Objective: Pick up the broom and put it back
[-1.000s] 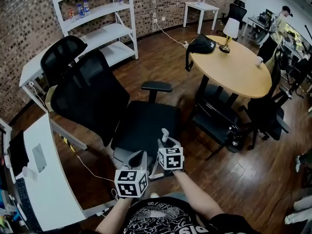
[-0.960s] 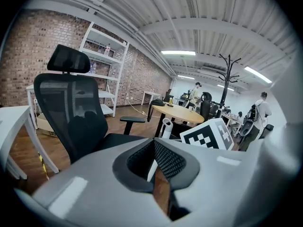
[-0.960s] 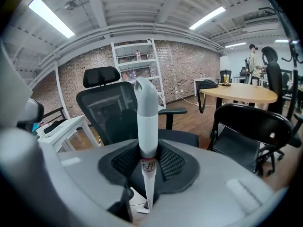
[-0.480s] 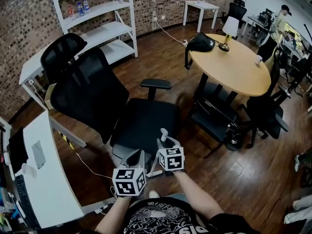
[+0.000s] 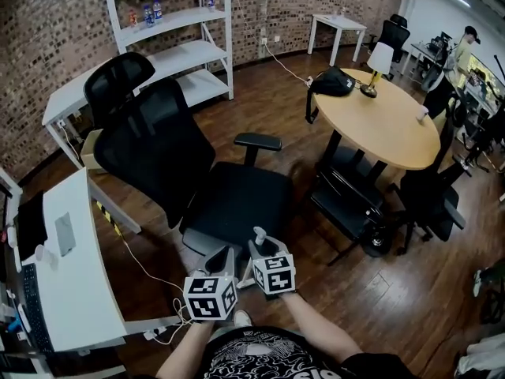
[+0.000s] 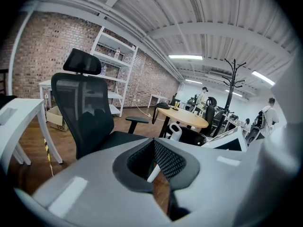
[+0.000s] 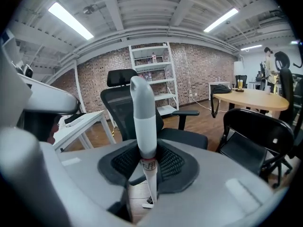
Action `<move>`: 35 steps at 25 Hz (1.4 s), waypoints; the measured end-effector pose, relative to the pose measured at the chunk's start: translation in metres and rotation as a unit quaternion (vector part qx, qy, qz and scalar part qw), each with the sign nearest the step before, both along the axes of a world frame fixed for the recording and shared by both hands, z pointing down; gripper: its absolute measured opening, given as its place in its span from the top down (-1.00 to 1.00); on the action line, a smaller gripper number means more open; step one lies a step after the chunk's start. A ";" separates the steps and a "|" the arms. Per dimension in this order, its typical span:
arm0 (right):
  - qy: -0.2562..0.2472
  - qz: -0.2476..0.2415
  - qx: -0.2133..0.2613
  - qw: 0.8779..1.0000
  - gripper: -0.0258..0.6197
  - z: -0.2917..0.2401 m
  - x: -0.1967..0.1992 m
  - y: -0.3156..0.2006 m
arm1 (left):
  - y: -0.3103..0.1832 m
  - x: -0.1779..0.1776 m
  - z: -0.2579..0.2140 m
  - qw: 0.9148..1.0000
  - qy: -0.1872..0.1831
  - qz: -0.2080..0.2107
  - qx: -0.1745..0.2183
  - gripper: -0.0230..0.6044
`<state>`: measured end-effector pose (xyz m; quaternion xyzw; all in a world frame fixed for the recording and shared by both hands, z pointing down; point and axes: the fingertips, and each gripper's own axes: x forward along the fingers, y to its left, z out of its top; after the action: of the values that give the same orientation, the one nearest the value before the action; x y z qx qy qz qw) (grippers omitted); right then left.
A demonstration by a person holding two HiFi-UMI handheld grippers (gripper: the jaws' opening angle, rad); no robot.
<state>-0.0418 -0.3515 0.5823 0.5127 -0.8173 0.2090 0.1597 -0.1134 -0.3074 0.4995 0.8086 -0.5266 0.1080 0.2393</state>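
Clamping right gripper [image 7: 146,161] on broom handle [image 7: 142,112], rounded grey grip above white labelled shaft, left gripper [image 6: 152,145] closed

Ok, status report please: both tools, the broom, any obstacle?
Right tool shut on broom handle, handle upright. Left tool shut. Office chair directly ahead.

setting: open-plan office. indicators: a mesh swivel chair [image 5: 181,164] on a wood floor [image 5: 260,109]; a white worktop [image 5: 79,290] carrying a keyboard [image 5: 31,310]; a round worktop [image 5: 387,121] with a lamp [image 5: 381,58]; a white shelf unit [image 5: 177,22] against a brick wall [image 5: 47,30]; further chairs and desks at far right, where a person [image 5: 461,50] stands.
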 end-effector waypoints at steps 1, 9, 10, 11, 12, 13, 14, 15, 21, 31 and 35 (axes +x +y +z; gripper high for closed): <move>0.000 -0.005 0.000 1.000 0.62 0.000 -0.001 0.005 | 0.004 0.000 -0.001 1.000 0.001 -0.004 0.001 0.91; 0.004 -0.040 0.015 0.999 0.61 -0.022 -0.004 0.042 | 0.035 -0.001 -0.008 0.999 0.005 -0.034 0.008 0.91; 0.005 -0.044 0.020 0.999 0.62 -0.026 -0.004 0.047 | 0.038 -0.001 -0.009 0.999 0.004 -0.037 0.009 0.91; 0.004 -0.049 0.026 0.998 0.62 -0.032 -0.004 0.051 | 0.042 0.000 -0.010 0.999 0.003 -0.040 0.010 0.91; 0.004 -0.053 0.032 0.998 0.62 -0.037 -0.004 0.055 | 0.045 0.001 -0.010 0.999 0.002 -0.042 0.012 0.91; 0.002 -0.056 0.039 0.998 0.62 -0.044 -0.003 0.059 | 0.048 0.002 -0.011 0.999 0.001 -0.044 0.014 0.91; 0.001 -0.059 0.046 0.997 0.62 -0.050 -0.002 0.063 | 0.051 0.004 -0.013 0.999 0.000 -0.046 0.015 0.91; -0.001 -0.061 0.052 0.997 0.62 -0.056 -0.001 0.066 | 0.053 0.006 -0.014 0.999 0.000 -0.047 0.017 0.91; -0.015 -0.073 0.082 0.994 0.62 -0.095 0.008 0.087 | 0.068 0.017 -0.019 0.998 -0.002 -0.053 0.024 0.91; -0.045 -0.098 0.132 0.985 0.62 -0.156 0.010 0.118 | 0.089 0.024 -0.033 0.997 -0.001 -0.067 0.045 0.91; -0.051 -0.103 0.138 0.984 0.62 -0.164 0.009 0.124 | 0.096 0.023 -0.033 0.997 -0.003 -0.071 0.044 0.91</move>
<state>-0.0327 -0.2272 0.4188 0.4316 -0.8938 0.1022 0.0663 -0.0900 -0.2118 0.4667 0.7788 -0.5874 0.0694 0.2090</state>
